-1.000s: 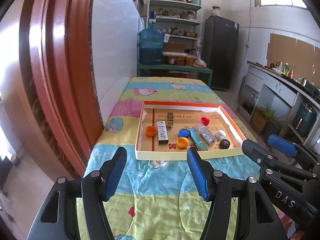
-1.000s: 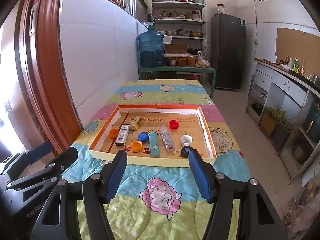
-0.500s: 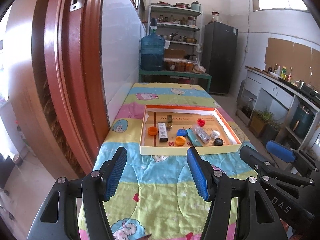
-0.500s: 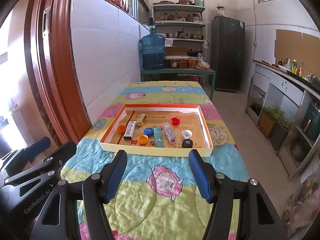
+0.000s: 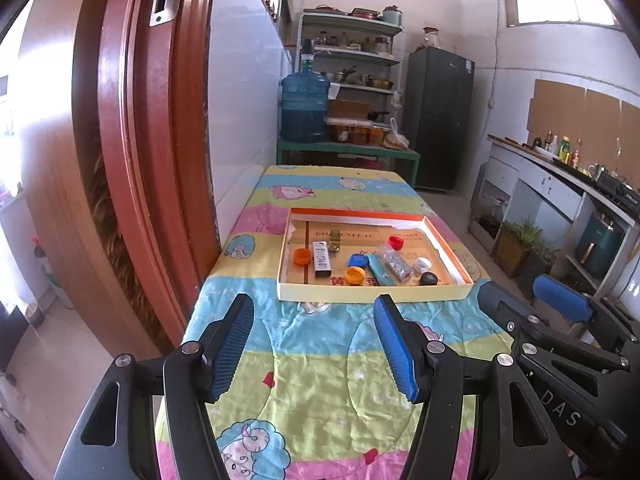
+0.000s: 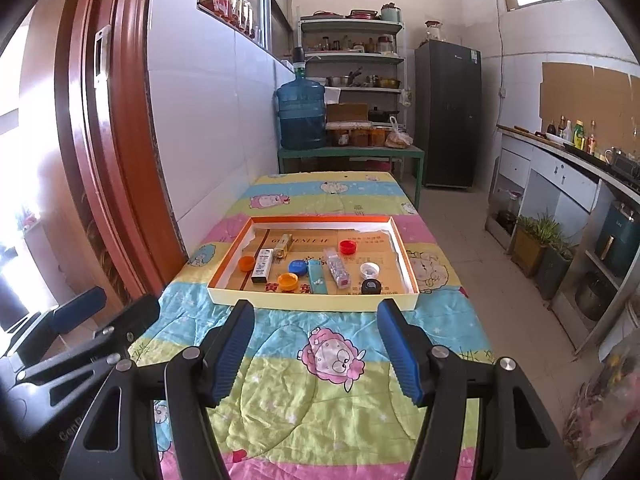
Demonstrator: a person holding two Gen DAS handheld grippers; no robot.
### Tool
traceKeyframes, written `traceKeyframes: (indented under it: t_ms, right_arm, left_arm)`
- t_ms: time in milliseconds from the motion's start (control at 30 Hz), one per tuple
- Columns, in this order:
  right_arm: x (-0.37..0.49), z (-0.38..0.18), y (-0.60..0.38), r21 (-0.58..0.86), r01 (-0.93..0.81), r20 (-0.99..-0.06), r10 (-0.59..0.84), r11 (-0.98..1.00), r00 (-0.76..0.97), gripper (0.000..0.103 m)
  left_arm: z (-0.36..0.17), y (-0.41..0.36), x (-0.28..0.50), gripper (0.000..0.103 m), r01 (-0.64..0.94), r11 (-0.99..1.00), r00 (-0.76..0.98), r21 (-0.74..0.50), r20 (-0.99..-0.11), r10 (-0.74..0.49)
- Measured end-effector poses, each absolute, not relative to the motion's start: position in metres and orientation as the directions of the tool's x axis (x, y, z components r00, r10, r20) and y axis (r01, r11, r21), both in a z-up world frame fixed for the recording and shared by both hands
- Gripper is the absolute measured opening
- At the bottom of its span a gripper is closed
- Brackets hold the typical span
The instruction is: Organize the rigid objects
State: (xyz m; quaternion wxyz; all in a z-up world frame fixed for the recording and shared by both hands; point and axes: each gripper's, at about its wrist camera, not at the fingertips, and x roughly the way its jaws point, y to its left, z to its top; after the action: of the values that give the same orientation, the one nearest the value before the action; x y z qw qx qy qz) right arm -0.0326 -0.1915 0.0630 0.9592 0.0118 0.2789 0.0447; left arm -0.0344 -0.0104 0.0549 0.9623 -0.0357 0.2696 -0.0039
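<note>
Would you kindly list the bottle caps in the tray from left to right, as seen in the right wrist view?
Orange cap → second orange cap → blue cap → red cap → black cap, with the white cap directly behind it.

Ahead of my grippers, the cardboard lining in the tray read "GOLDENLEAF". My right gripper's arm bore "DAS"; my left gripper's arm showed only "Gen".
</note>
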Motion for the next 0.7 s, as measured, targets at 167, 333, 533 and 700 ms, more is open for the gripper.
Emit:
traceKeyframes:
  t_ms: [167, 333, 533, 700]
  right_arm:
    - [-0.0324, 0.0615, -0.1914, 0.05, -0.076, -0.536, 0.091, 0.996, 0.84, 0.063]
    - [-0.0322, 0.0608, -0.191, 0.043, -0.074, -0.538, 0.086, 0.996, 0.838, 0.063]
    - [-0.0304, 0.0584, -0.1895, 0.044, -0.08, -0.544, 0.091, 0.996, 0.834, 0.063]
    - [-0.0267, 0.0545, -0.1889, 0.05, -0.083, -0.551, 0.097, 0.995, 0.829, 0.063]
  left_arm:
    - [0.0552, -0.0085, -0.0364, 0.064, -0.029, 0.998, 0.857, -0.061, -0.514, -0.007]
    - [0.0549, -0.005, -0.036, 0.064, -0.041, 0.998, 0.852, -0.055, -0.523, 0.006]
    - [0.0557, -0.0063, -0.0371, 0.064, -0.044, 0.998, 0.85, -0.043, -0.526, 0.015]
    - [0.0551, -0.0062, -0.0353, 0.064, -0.049, 0.998, 0.847, -0.044, -0.531, 0.018]
